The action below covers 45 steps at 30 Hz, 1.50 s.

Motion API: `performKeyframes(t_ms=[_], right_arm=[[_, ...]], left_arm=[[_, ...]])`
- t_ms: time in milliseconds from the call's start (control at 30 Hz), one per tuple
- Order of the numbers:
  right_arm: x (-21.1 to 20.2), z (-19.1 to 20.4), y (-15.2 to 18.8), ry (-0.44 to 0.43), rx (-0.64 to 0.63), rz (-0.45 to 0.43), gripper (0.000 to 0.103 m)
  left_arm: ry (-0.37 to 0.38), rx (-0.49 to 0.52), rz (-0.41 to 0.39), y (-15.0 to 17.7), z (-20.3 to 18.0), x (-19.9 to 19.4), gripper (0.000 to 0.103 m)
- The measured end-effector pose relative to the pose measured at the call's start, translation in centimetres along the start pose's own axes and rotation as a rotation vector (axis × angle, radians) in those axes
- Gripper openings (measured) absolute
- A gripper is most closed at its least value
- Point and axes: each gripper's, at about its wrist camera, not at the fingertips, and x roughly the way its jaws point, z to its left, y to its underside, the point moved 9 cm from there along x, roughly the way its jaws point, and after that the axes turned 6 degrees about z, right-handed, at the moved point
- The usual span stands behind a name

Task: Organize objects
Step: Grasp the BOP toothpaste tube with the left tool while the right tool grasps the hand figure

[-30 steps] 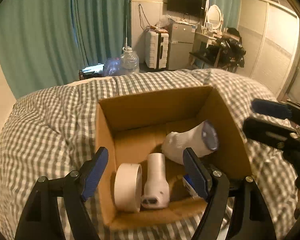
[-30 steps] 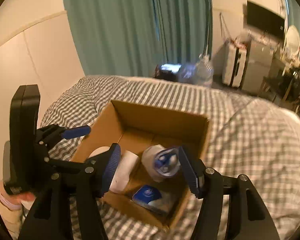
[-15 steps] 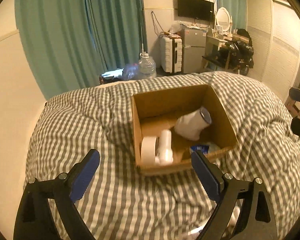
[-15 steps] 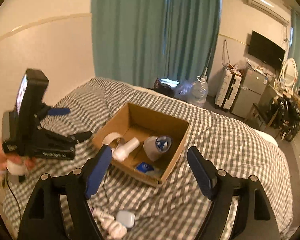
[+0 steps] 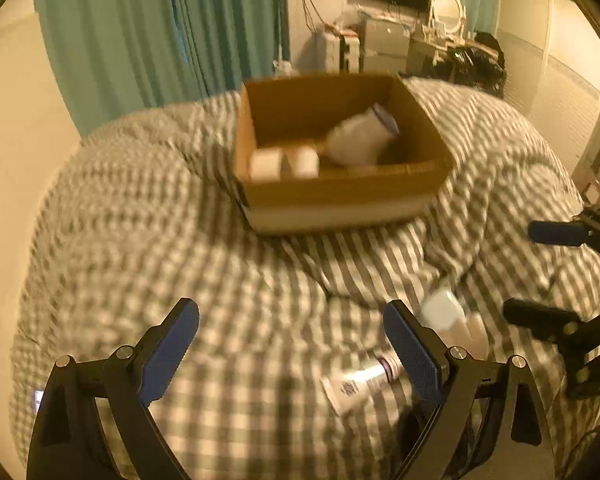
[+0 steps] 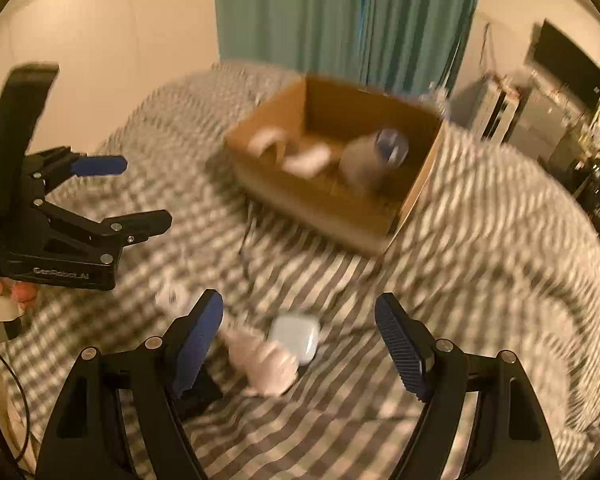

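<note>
An open cardboard box (image 5: 340, 196) stands on the checked bedcover and holds a roll of tape (image 5: 265, 165), a white bottle (image 5: 305, 161) and a white container with a blue lid (image 5: 360, 140). Nearer to me a white earbud case (image 6: 296, 334), a white rolled cloth (image 6: 264, 360) and a white tube (image 5: 360, 380) lie on the cover. My left gripper (image 5: 288, 320) hangs open over bare cover, with the tube by its right finger. Open as well, my right gripper (image 6: 299, 308) hovers above the case and the cloth, which show between its fingers, untouched. Both views are blurred.
The checked cover (image 5: 140, 240) fills the bed. A cream wall (image 6: 100, 60) runs along its left side, teal curtains (image 5: 160, 32) hang behind. Suitcase, fridge and desk (image 5: 380, 40) stand far off. A dark cable (image 6: 246, 232) trails from the box. A hand (image 6: 4, 292) holds the left gripper (image 6: 140, 192).
Both grippers have drawn back from over the box toward the near part of the bed, and their jaws stand wider. The case, cloth and tube have come into view.
</note>
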Motion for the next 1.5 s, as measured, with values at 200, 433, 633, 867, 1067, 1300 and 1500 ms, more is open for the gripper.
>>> performKeyframes(t_ms=[200,433,633,867,1067,1300,1500], right_arm=[[5.2,1.5,2.6,-0.025,-0.026,0.129,0.078],[8.8,3.1,3.8,-0.026,-0.08,0.235,0.076],[7.9,3.3,4.0,0.01,-0.11,0.208,0.061],[1.9,0.9,3.2,0.075,-0.055,0.079,0.061],[-2.3,-2.4,3.7,0.087,0.081,0.003,0.061],[-2.6,-2.8,5.1,0.032,0.158,-0.016,0.061],[-1.5,-1.7,4.9,0.008,0.149,-0.007,0.061]], left_arm=[[-0.029,0.024,0.044,1.9,0.1,2.9,0.096],[-0.006,0.001,0.068,2.7,0.6,4.1,0.096],[-0.009,0.003,0.082,3.2,0.4,4.3,0.096],[-0.034,0.08,0.099,3.5,-2.0,4.7,0.096],[0.038,0.157,0.103,3.4,-5.5,6.1,0.096],[0.04,0.276,0.158,4.9,-8.3,8.0,0.075],[0.13,0.298,0.191,5.6,-9.7,8.1,0.038]])
